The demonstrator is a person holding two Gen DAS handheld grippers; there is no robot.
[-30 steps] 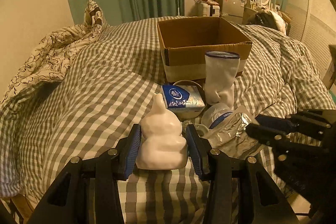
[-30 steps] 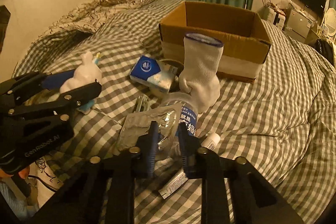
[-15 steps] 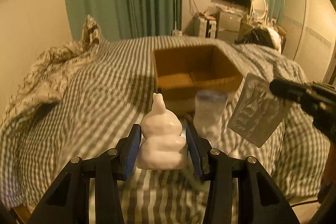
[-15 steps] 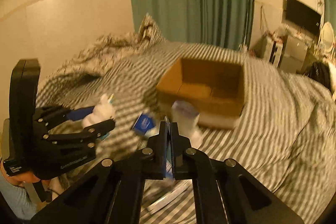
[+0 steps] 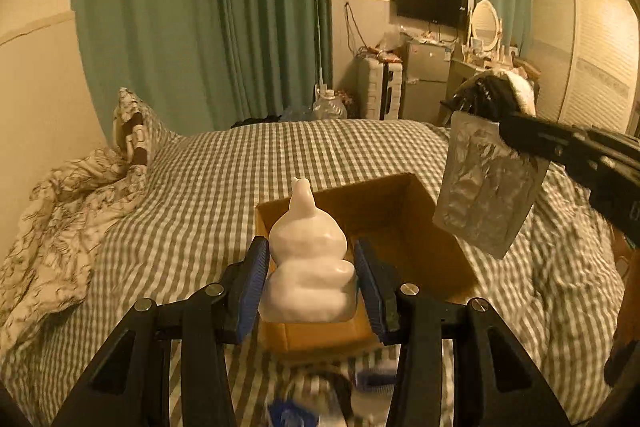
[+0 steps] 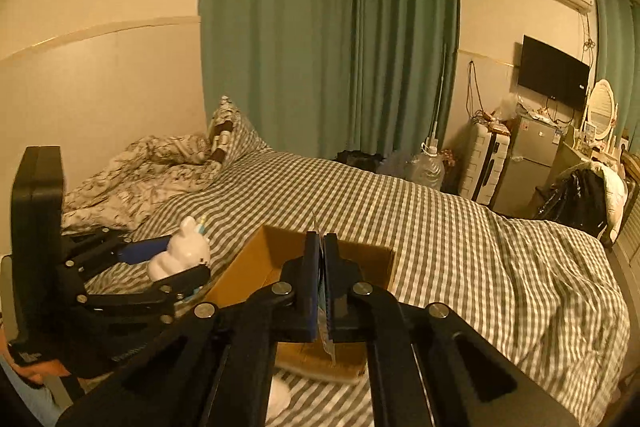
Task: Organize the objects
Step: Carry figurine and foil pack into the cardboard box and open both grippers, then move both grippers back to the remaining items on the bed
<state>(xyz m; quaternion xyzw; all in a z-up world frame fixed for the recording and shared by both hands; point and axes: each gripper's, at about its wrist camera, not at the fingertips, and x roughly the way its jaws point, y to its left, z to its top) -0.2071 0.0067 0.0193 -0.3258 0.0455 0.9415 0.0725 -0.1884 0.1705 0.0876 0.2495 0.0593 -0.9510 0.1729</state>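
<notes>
**Both grippers loaded above the box**

Above the open cardboard box [image 5: 384,227] on the bed, the left gripper [image 5: 310,279] is held level, pointing across the bed toward the curtains. Its blue-padded fingers [image 5: 252,279] are partly closed, pressing both sides of a white rabbit-shaped figurine [image 5: 306,267], which stands upright between them over the box's near-left corner. The right gripper [image 6: 320,291] hangs higher and to the right, aimed the same way. Its fingers [image 6: 310,287] are nearly together, pinching the top edge of a flat silver foil packet [image 5: 488,187]; the packet dangles tilted in the air over the box's right wall, touching nothing else. From the right wrist view only its thin edge shows between the pads.

The box rests on a green-and-white checked bedspread [image 6: 460,247], with a rumpled patterned quilt [image 5: 68,211] to the left. Beyond stand green curtains [image 5: 208,11], a wall-mounted television [image 5: 432,5], a small fridge [image 6: 534,159] and an oval mirror [image 5: 485,23].
</notes>
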